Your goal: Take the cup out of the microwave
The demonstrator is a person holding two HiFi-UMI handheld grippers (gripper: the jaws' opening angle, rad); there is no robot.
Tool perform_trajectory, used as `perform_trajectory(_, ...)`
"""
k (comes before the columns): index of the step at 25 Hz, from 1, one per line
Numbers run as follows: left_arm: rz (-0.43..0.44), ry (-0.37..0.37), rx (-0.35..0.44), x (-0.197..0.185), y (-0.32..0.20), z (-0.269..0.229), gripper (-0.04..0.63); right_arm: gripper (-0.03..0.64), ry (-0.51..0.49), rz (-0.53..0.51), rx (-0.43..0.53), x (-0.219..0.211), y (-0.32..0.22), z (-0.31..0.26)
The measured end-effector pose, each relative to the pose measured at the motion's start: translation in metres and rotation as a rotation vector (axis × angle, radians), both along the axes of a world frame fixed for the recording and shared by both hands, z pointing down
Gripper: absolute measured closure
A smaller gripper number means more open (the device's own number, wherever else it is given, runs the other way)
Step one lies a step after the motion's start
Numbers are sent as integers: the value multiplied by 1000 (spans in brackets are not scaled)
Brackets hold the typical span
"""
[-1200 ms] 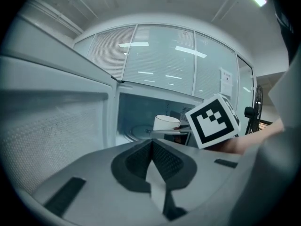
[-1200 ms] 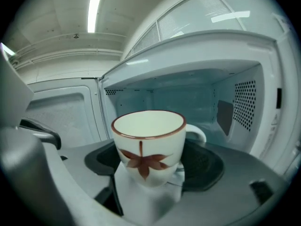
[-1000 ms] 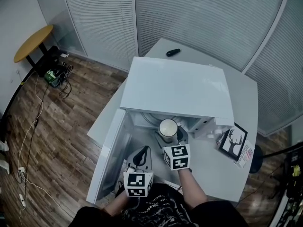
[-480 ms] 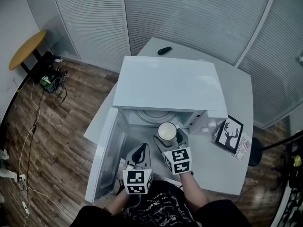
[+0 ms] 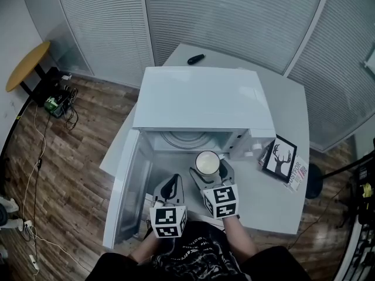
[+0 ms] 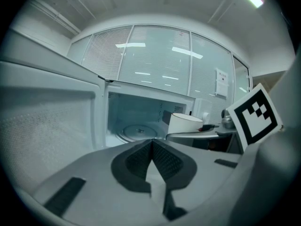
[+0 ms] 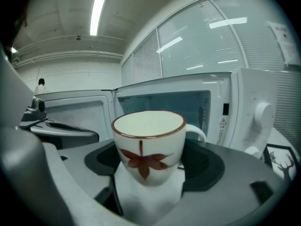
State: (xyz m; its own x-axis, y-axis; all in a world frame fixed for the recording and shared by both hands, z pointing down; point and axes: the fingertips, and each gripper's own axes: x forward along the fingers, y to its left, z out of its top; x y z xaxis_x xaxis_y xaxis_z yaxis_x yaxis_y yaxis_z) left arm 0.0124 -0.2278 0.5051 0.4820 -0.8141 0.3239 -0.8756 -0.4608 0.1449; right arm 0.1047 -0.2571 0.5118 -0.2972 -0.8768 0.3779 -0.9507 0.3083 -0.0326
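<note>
- the cup (image 5: 207, 163) is coming out toward 6 o'clock: a second ago it was sitting at the mouth of the microwave (image 5: 199, 98), and now it is hanging clear of the cavity, over the desk (image 5: 261, 201).
- the right gripper (image 5: 208, 170) is clamping the cup by its sides. i am judging that the removal is nearly done and only the setting down is remaining.
- the right gripper view is showing what the head view is not: a red leaf on the cup's wall, and its handle at 3 o'clock.
- the left gripper view is showing the left gripper (image 6: 151, 157) closed on nothing, and the bare turntable (image 6: 136, 132) inside.
</note>
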Motion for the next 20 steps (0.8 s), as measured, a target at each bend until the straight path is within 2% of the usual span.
perform_trajectory(12, 13, -2, 17, 15, 21, -4, 589, 239, -17, 75, 40, 30, 40, -18)
perform_trajectory(20, 32, -24, 75, 26, 34, -21, 589, 239, -23, 151, 83, 58, 68, -32)
